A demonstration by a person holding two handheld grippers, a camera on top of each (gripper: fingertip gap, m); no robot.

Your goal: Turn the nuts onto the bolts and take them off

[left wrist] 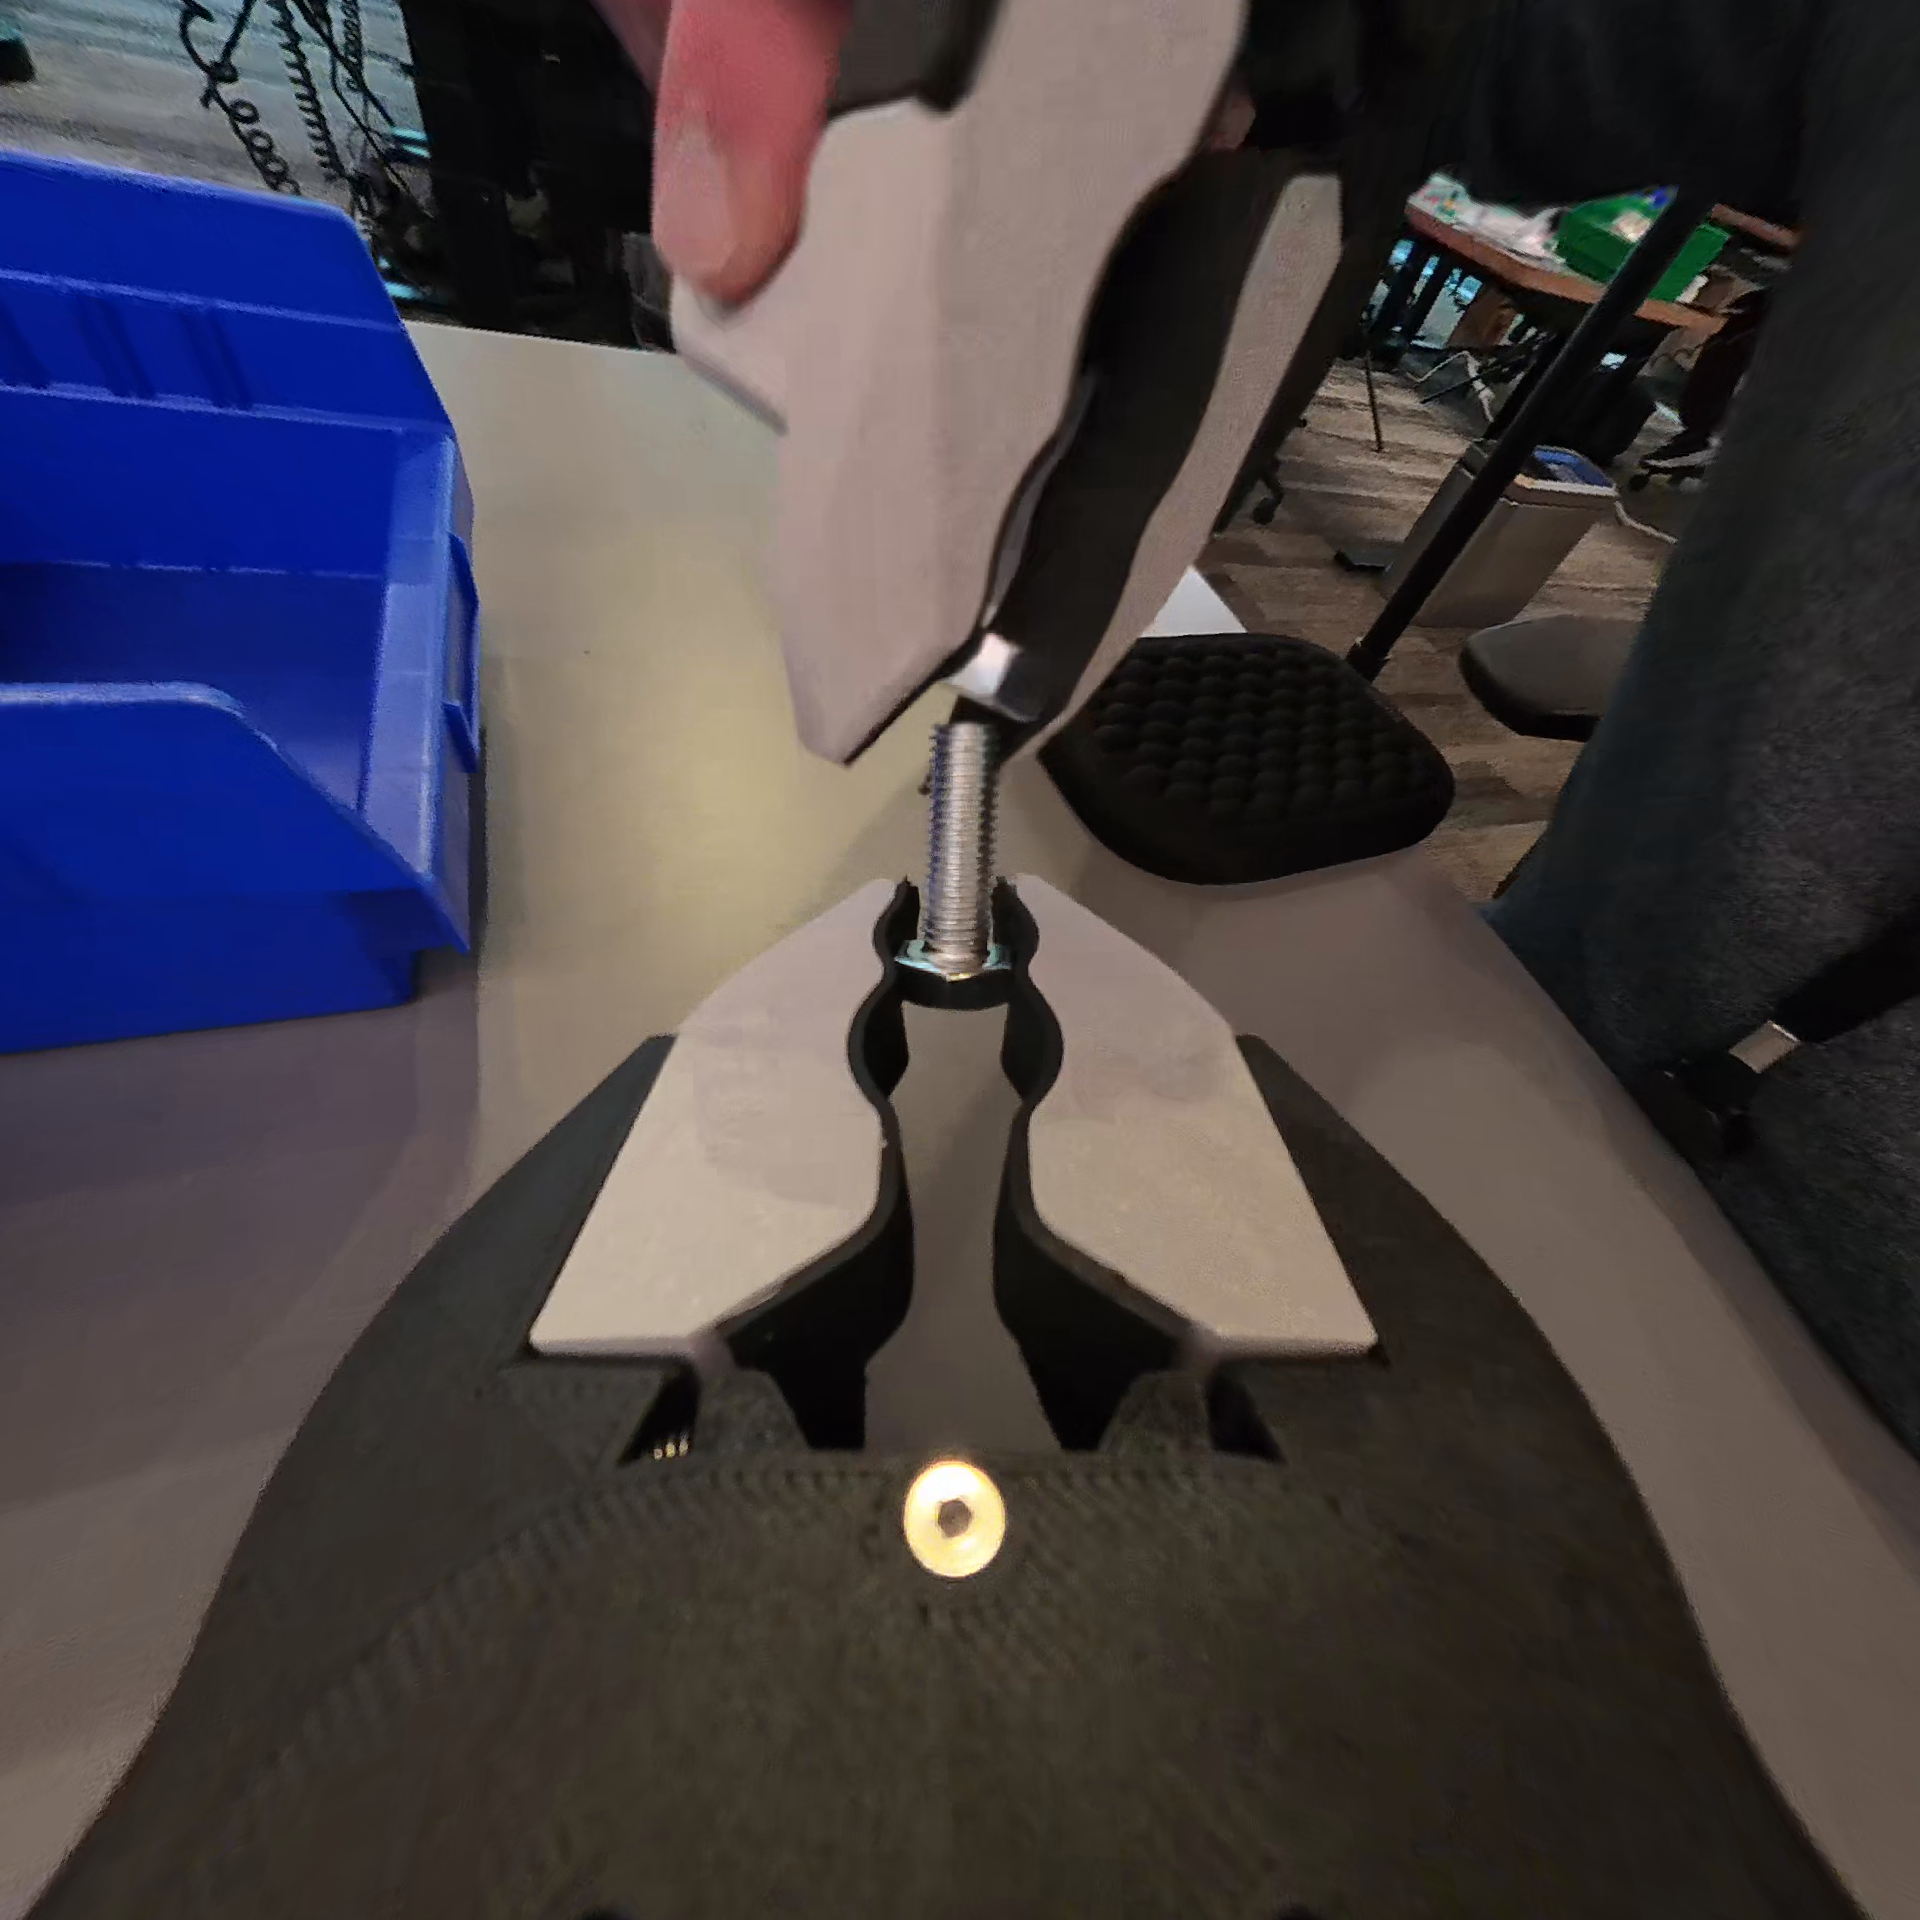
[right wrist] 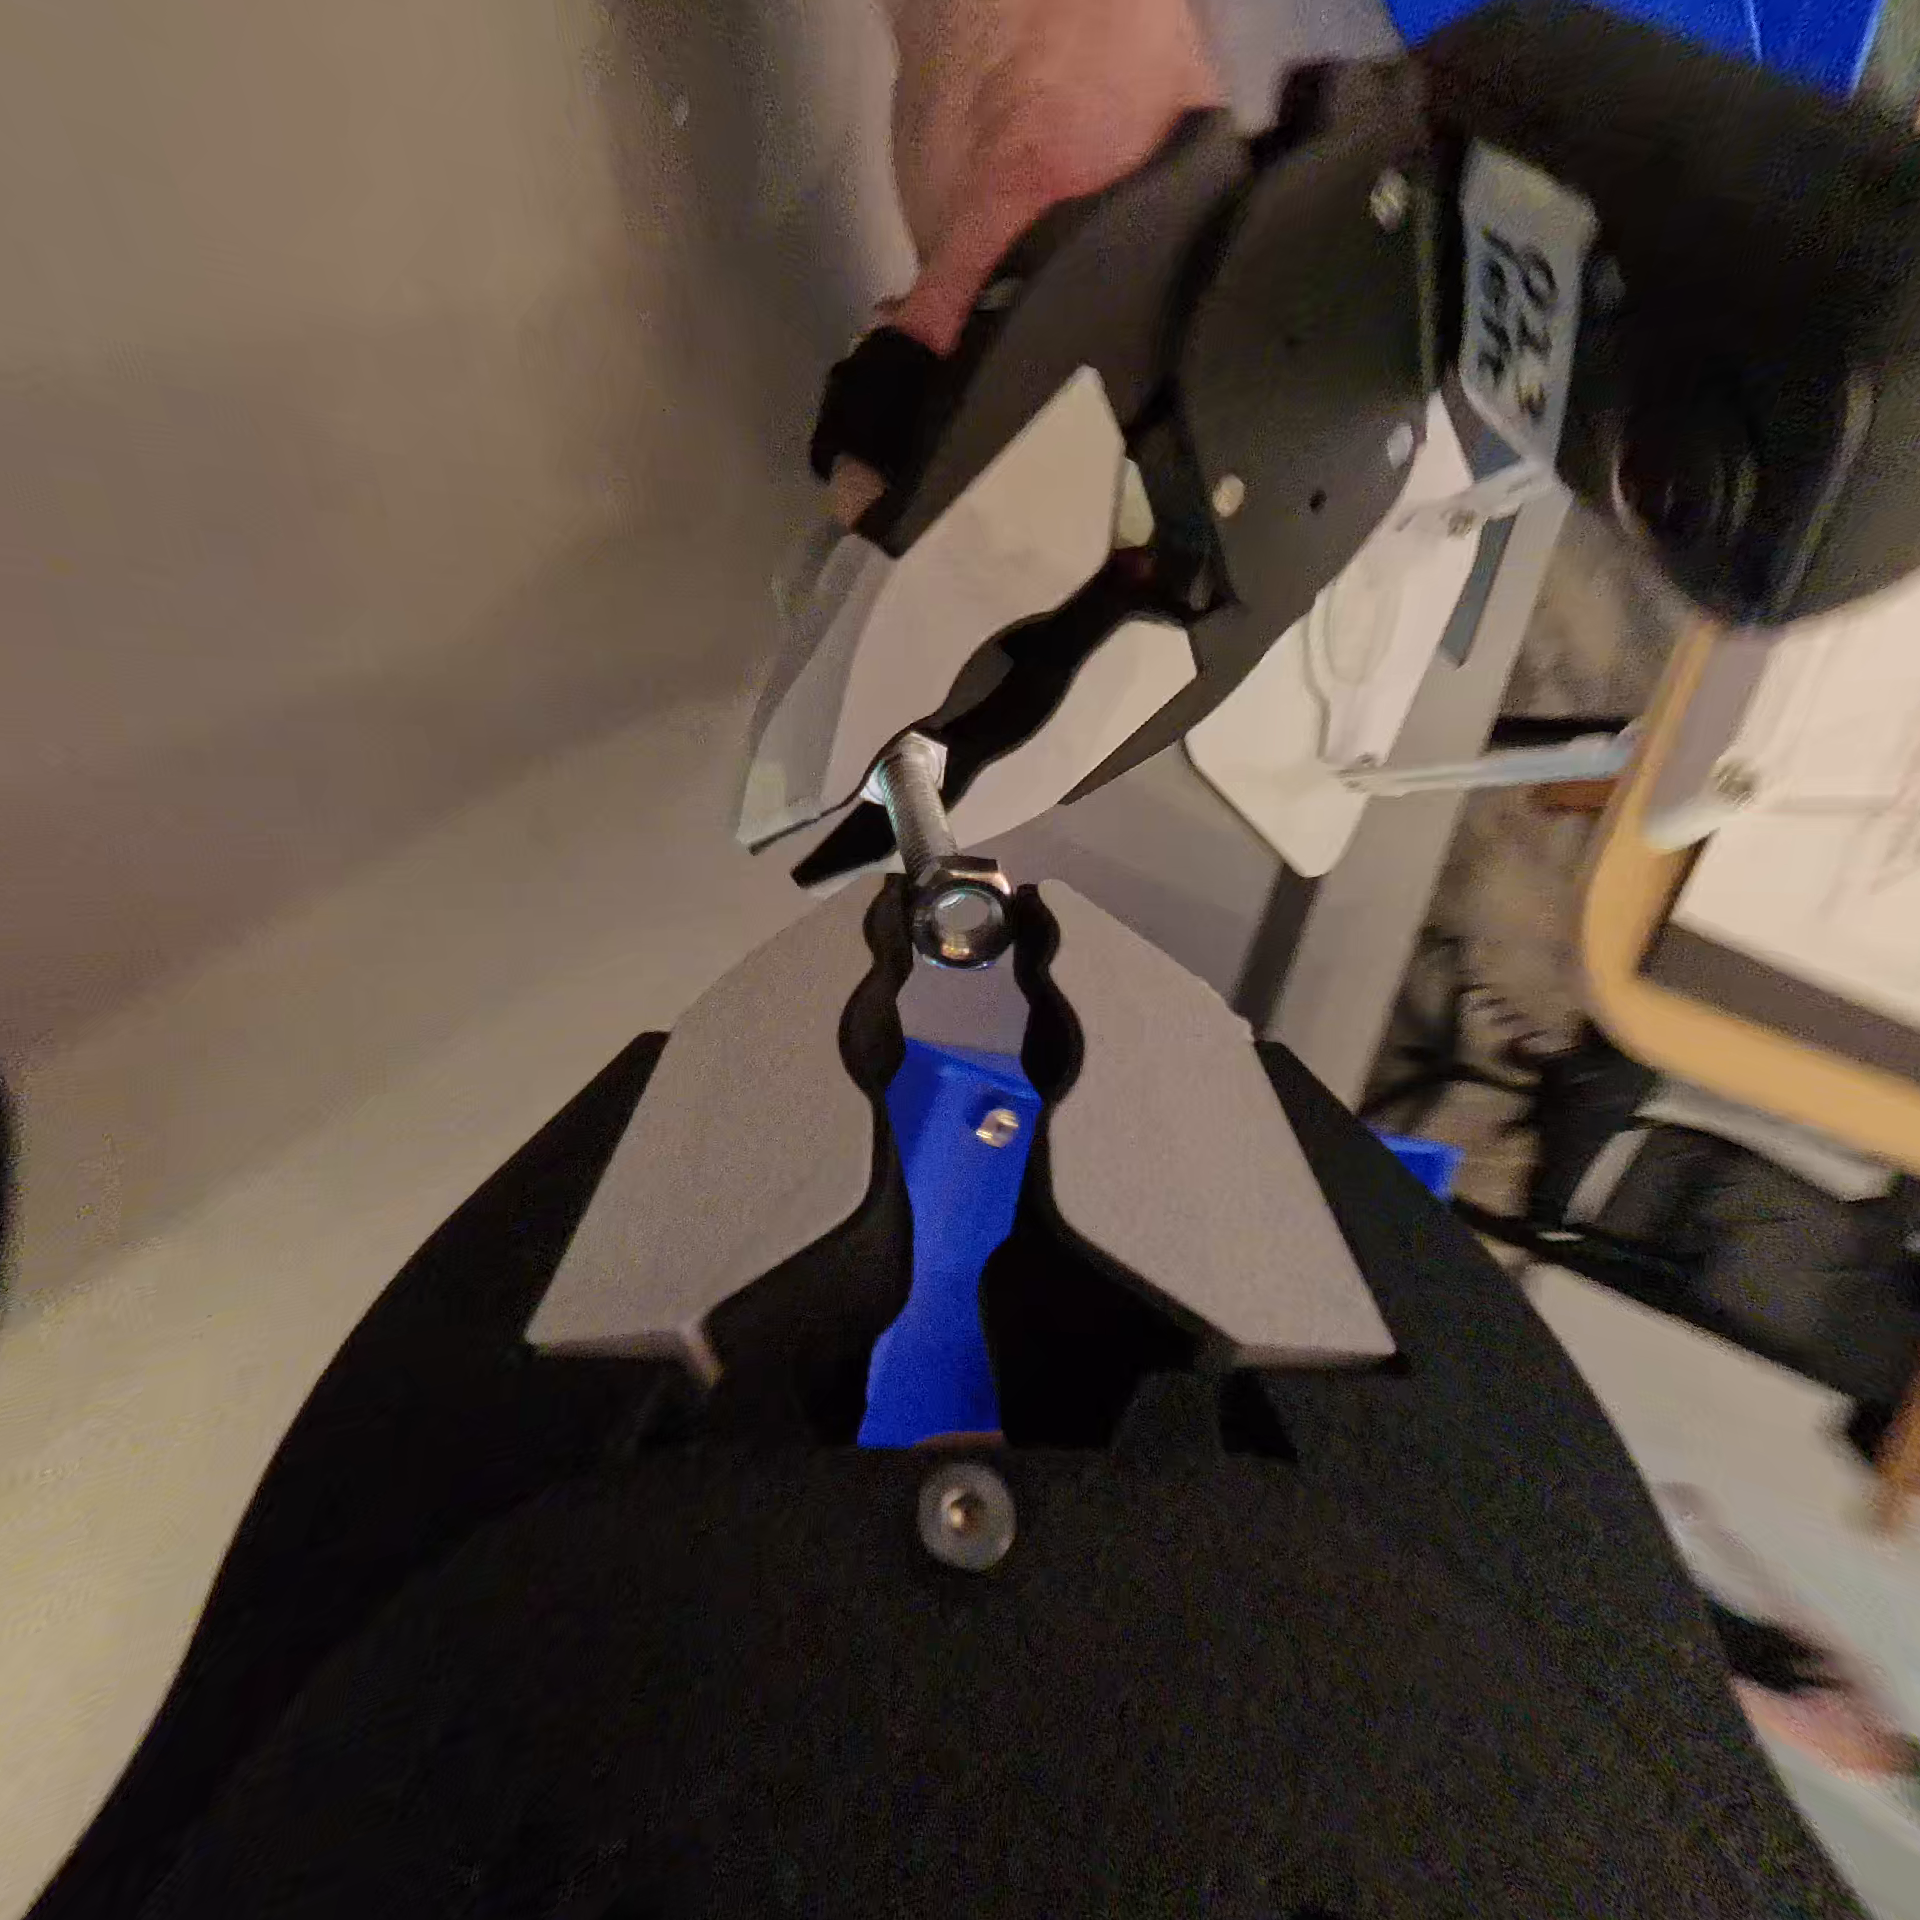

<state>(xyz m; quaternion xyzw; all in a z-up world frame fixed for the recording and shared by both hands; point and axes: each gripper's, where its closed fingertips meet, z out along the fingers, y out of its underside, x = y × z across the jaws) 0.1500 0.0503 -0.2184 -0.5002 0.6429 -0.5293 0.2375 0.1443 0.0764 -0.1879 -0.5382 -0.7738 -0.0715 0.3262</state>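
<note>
Left tool (left wrist: 954,940) clamped, level; right tool (right wrist: 961,925) clamped, angled down toward left tool.

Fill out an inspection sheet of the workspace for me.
Surface: pale grey table.
Job's things: bolt held in the air between both grippers; hex nut at its threaded tip.
Clutter: stacked blue bins on the table; a small fastener lies in one.
Grippers: left tongs shut on the bolt's head end; right tongs shut on the hex nut.
Cables: black coiled cables beyond the table.
Surroundings: black chair seat; far table carrying a green box.
</note>
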